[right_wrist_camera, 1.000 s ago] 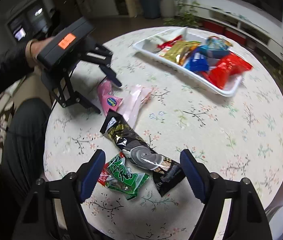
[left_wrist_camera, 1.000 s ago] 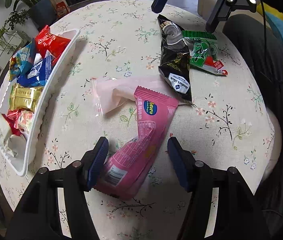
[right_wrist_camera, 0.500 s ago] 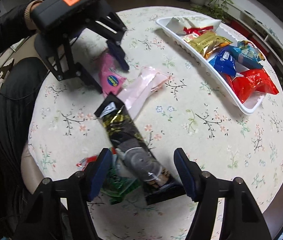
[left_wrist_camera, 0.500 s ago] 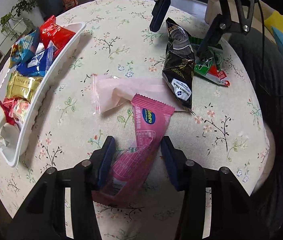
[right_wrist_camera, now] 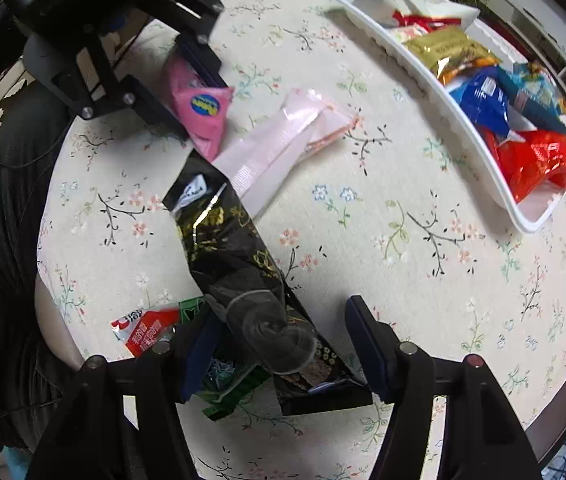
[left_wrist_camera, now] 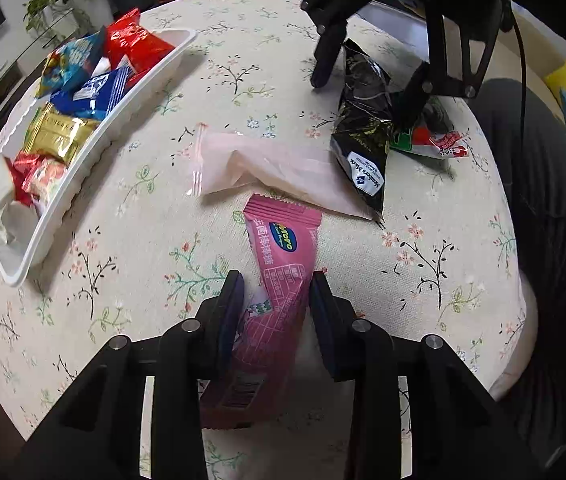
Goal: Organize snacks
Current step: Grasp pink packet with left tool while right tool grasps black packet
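Note:
A pink snack packet (left_wrist_camera: 279, 264) lies on the flowered round table (left_wrist_camera: 143, 240), and my left gripper (left_wrist_camera: 277, 300) is closing its jaws on it, with the pads squeezing its sides. In the right wrist view the same pink snack packet (right_wrist_camera: 203, 112) sits pinched in the left gripper (right_wrist_camera: 187, 92). My right gripper (right_wrist_camera: 281, 344) points down over a black packet (right_wrist_camera: 227, 240). Its jaws are closing with the packet between them, and the pads stand clear of it. A pale pink packet (left_wrist_camera: 267, 164) and a green packet (right_wrist_camera: 223, 380) lie beside the black one.
A long white tray (left_wrist_camera: 83, 184) at the table's edge holds several snack packets, red, blue and gold. A person's dark-trousered leg (left_wrist_camera: 543, 160) is close to the table's other side. Potted plants (left_wrist_camera: 71, 4) stand beyond the tray.
The left jaws have narrowed onto the pink packet. The right gripper has come down over the black packet and its jaws have narrowed a little.

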